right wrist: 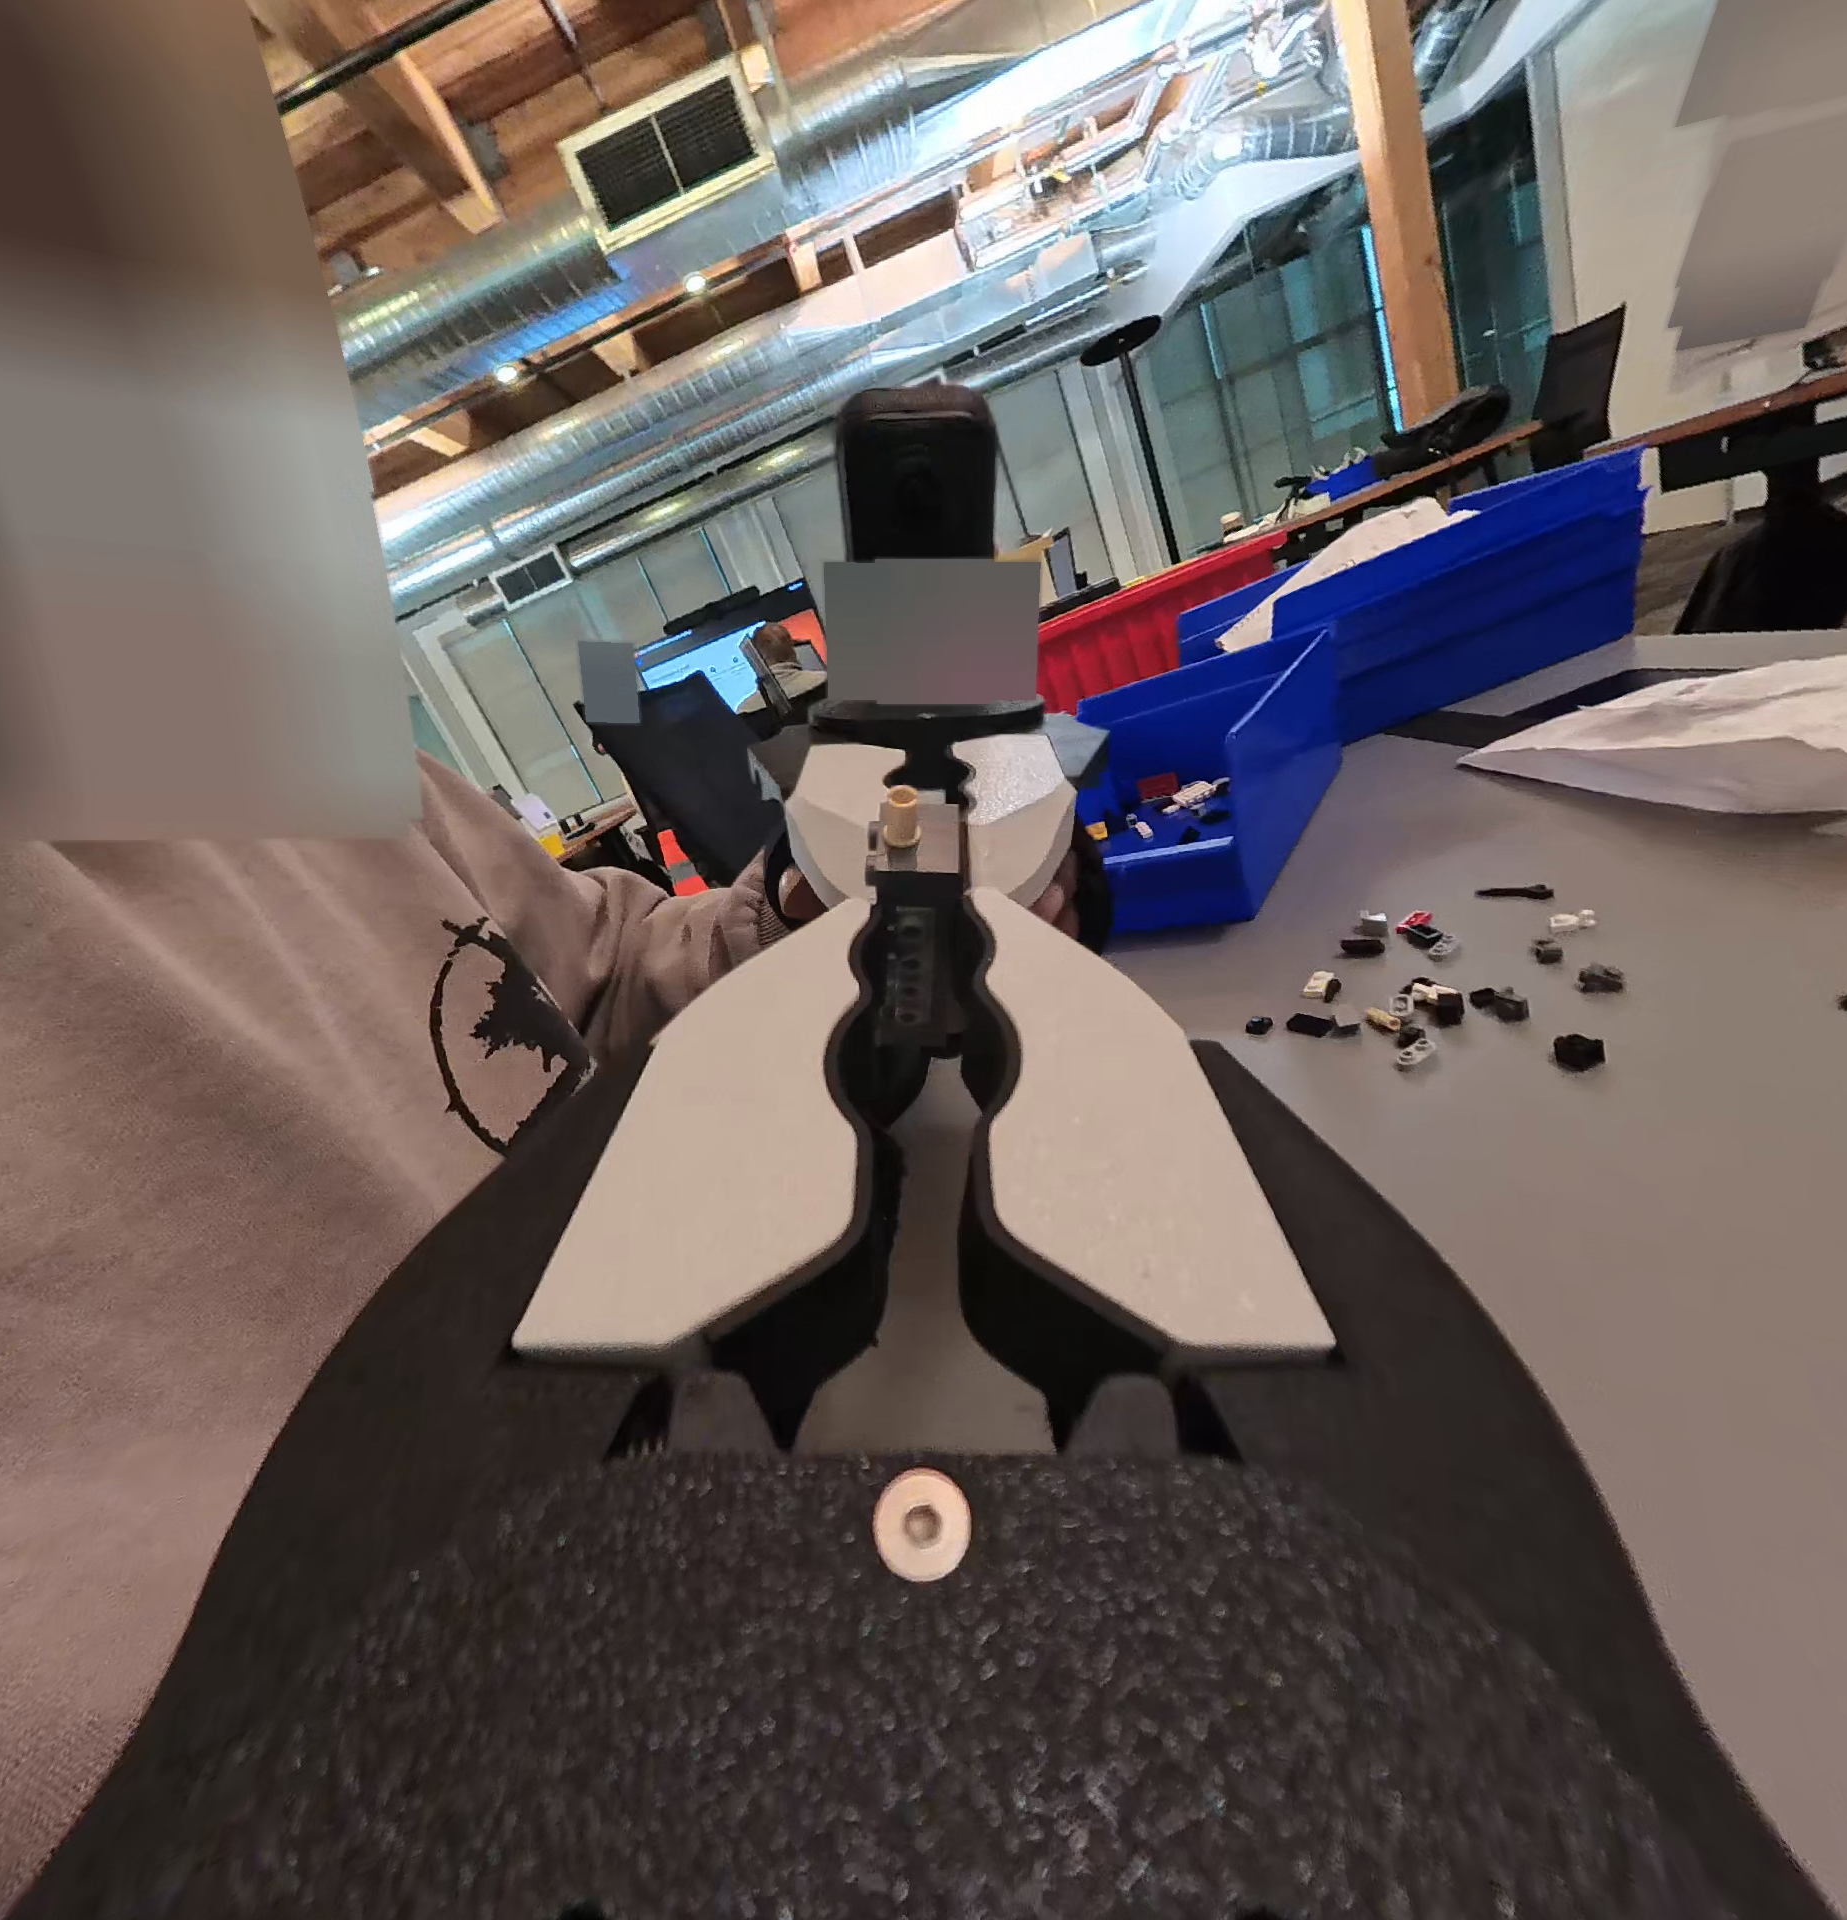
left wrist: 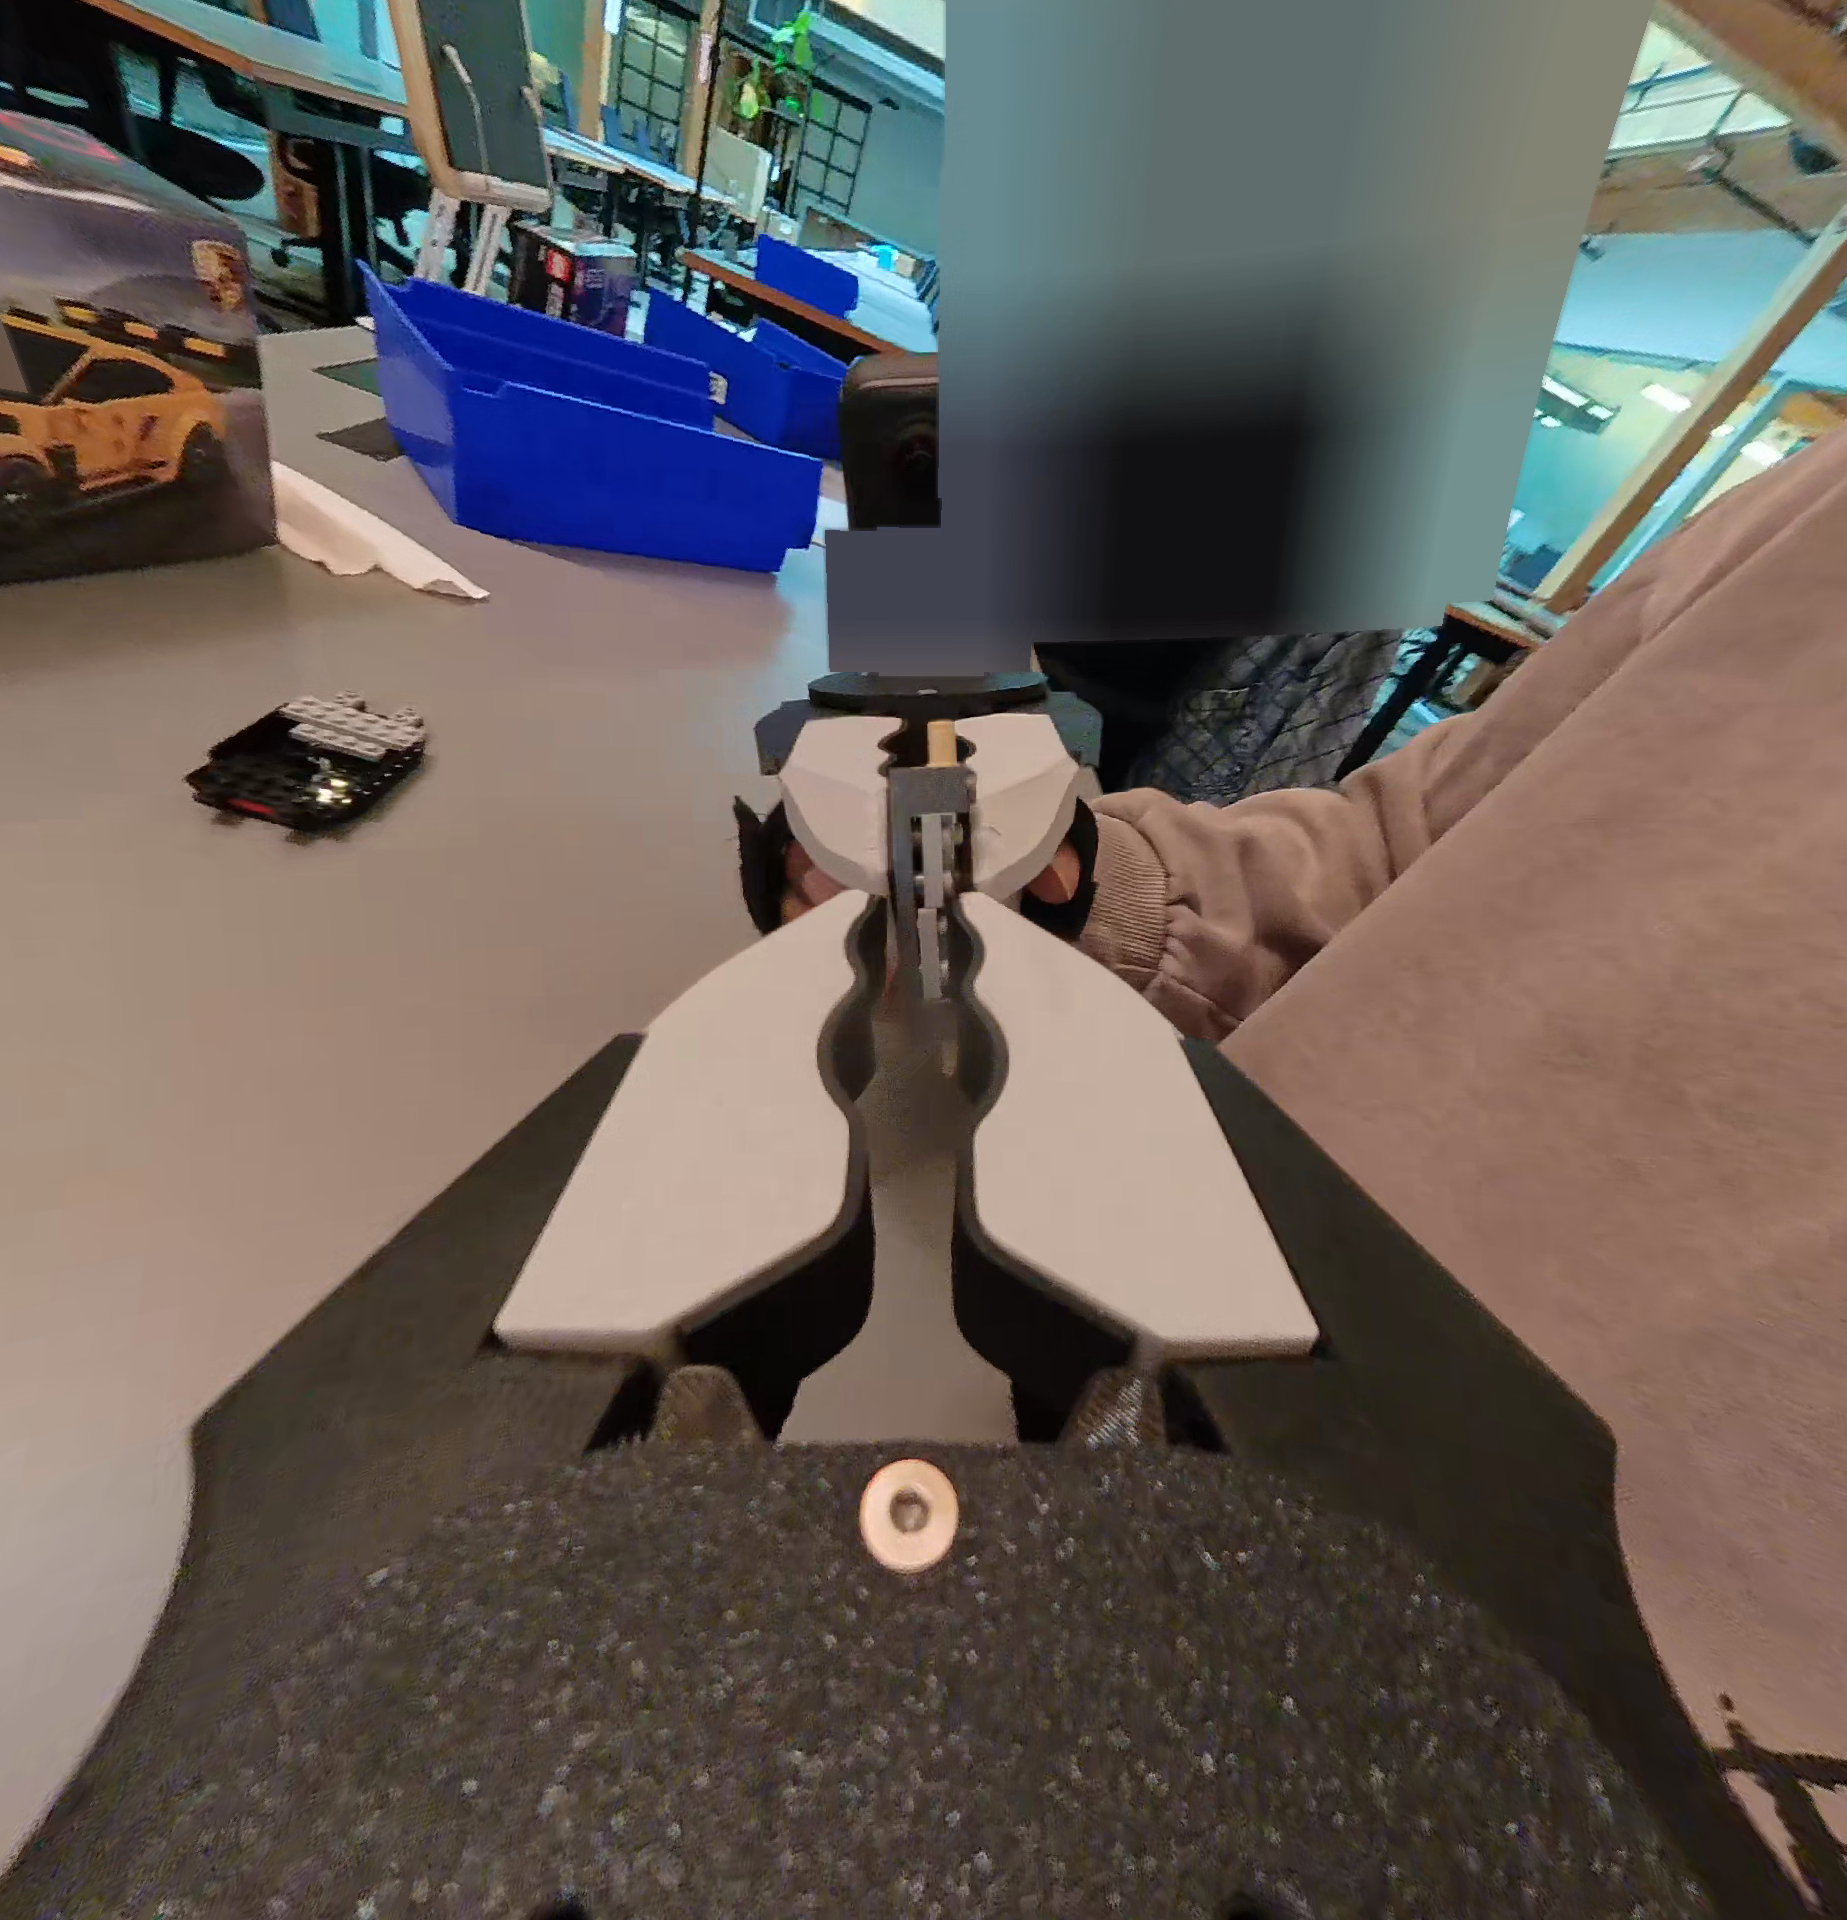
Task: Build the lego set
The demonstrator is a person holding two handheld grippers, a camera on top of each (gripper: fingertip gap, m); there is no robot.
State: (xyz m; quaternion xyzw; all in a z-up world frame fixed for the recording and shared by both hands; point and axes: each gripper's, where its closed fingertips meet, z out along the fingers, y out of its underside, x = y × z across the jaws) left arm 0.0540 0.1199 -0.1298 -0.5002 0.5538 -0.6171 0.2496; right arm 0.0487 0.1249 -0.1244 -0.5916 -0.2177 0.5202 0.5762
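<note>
My two grippers face each other tip to tip above the grey table [left wrist: 275,1039]. Between them is a small lego assembly [left wrist: 931,894] of grey thin beams, a dark grey block and a tan pin [left wrist: 940,743] that sticks up. My left gripper [left wrist: 924,935] is shut on its grey end. In the right wrist view my right gripper [right wrist: 914,945] is shut on the black holed beam [right wrist: 908,977] of the same assembly. The opposite gripper shows just beyond the tips in each view. A black and grey partial build [left wrist: 311,764] lies on the table to the left.
The lego box [left wrist: 108,395] and blue bins [left wrist: 607,447] stand at the back left. Several loose pieces [right wrist: 1438,997] lie right of my right gripper. Behind them are a blue bin holding parts [right wrist: 1210,810], a red bin [right wrist: 1137,623] and a white paper bag [right wrist: 1708,738]. The person's sleeve [left wrist: 1521,935] is close. Both grippers' tips are close together, under 4 cm apart.
</note>
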